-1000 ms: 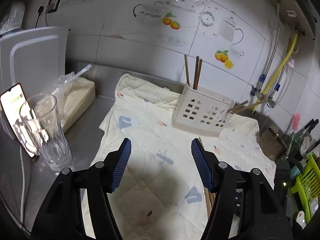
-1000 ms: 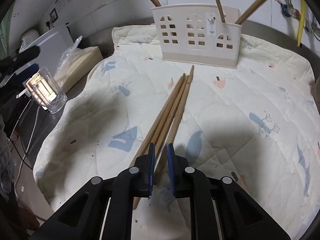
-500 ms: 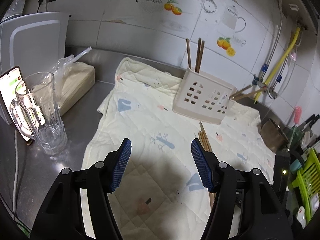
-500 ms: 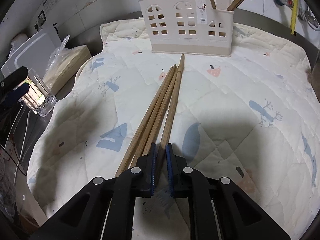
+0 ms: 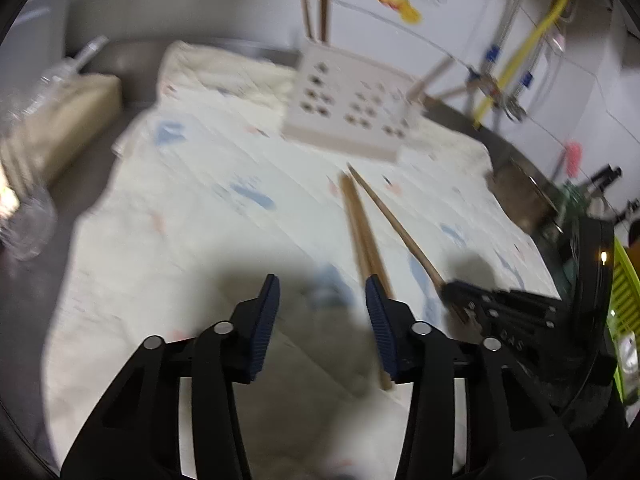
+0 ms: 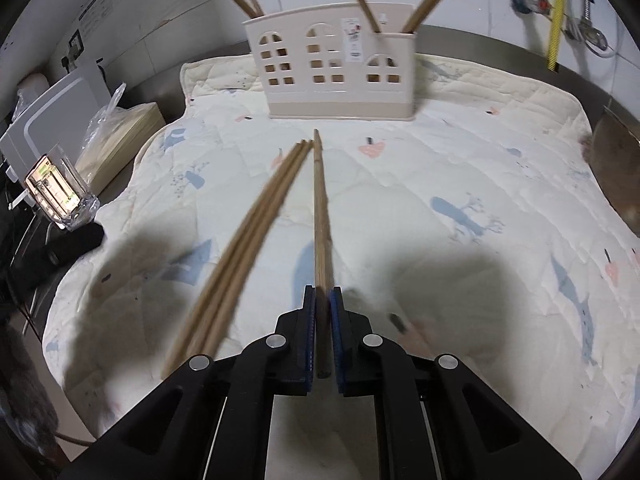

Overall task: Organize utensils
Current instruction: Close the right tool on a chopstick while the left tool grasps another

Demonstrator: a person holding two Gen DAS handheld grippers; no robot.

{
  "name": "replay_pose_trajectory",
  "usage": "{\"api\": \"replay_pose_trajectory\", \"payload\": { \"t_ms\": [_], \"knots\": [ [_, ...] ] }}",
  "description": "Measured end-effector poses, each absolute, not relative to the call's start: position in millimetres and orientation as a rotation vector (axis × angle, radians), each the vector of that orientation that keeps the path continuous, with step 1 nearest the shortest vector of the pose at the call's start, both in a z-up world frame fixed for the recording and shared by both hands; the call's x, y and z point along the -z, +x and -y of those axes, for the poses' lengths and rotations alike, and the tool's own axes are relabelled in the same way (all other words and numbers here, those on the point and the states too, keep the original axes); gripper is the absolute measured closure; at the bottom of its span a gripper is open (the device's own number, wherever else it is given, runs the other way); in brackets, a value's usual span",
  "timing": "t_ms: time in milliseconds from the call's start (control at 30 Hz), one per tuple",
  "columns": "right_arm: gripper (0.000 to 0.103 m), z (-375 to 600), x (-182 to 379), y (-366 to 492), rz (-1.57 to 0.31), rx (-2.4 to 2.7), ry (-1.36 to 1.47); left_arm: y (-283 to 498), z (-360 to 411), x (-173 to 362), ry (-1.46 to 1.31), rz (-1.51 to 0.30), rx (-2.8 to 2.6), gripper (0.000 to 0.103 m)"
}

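Note:
My right gripper point(image 6: 322, 300) is shut on one wooden chopstick point(image 6: 320, 208) that points at the cream utensil holder point(image 6: 332, 72). It also shows in the left wrist view point(image 5: 396, 224), held by the right gripper point(image 5: 450, 292). Several more chopsticks point(image 6: 248, 240) lie on the quilted cloth point(image 6: 460, 184) just left of the held one. The holder has chopsticks standing in its left and right compartments. My left gripper point(image 5: 322, 300) is open and empty, low over the cloth, with the loose chopsticks point(image 5: 360, 232) by its right finger. The left wrist view is blurred.
A drinking glass point(image 6: 66, 196) and a lit phone stand at the left on the steel counter. A wrapped beige box point(image 6: 124, 132) lies behind them. A metal pot point(image 6: 616, 156) sits at the cloth's right edge. A green rack point(image 5: 624, 308) is at the far right.
My right gripper has drawn one chopstick away to the right of the bundle. My left gripper has swung down and right toward the loose chopsticks, and its jaws have narrowed.

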State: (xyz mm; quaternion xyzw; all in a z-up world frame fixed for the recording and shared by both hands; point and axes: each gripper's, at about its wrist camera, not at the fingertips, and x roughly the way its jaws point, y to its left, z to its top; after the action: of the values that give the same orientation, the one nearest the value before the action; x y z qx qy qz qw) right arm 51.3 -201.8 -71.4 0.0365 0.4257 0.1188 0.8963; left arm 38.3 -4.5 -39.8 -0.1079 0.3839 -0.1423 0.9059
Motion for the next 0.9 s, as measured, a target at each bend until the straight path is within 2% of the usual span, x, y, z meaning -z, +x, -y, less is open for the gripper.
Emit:
{"api": "replay_pose_trajectory", "payload": {
  "t_ms": [400, 600, 900],
  "knots": [
    [0.095, 215.8, 77.0, 45.2, -0.890, -0.254, 0.090, 49.1, 45.7, 74.4, -0.245, -0.922, 0.345, 0.088],
    [0.095, 216.2, 77.8, 44.8, -0.892, -0.257, 0.092, 54.6, 48.0, 77.5, -0.230, -0.937, 0.318, 0.093],
    [0.095, 214.1, 78.9, 44.4, -0.886, -0.250, 0.068, 61.8, 62.5, 73.4, -0.144, -0.950, 0.247, 0.094]
  ]
}}
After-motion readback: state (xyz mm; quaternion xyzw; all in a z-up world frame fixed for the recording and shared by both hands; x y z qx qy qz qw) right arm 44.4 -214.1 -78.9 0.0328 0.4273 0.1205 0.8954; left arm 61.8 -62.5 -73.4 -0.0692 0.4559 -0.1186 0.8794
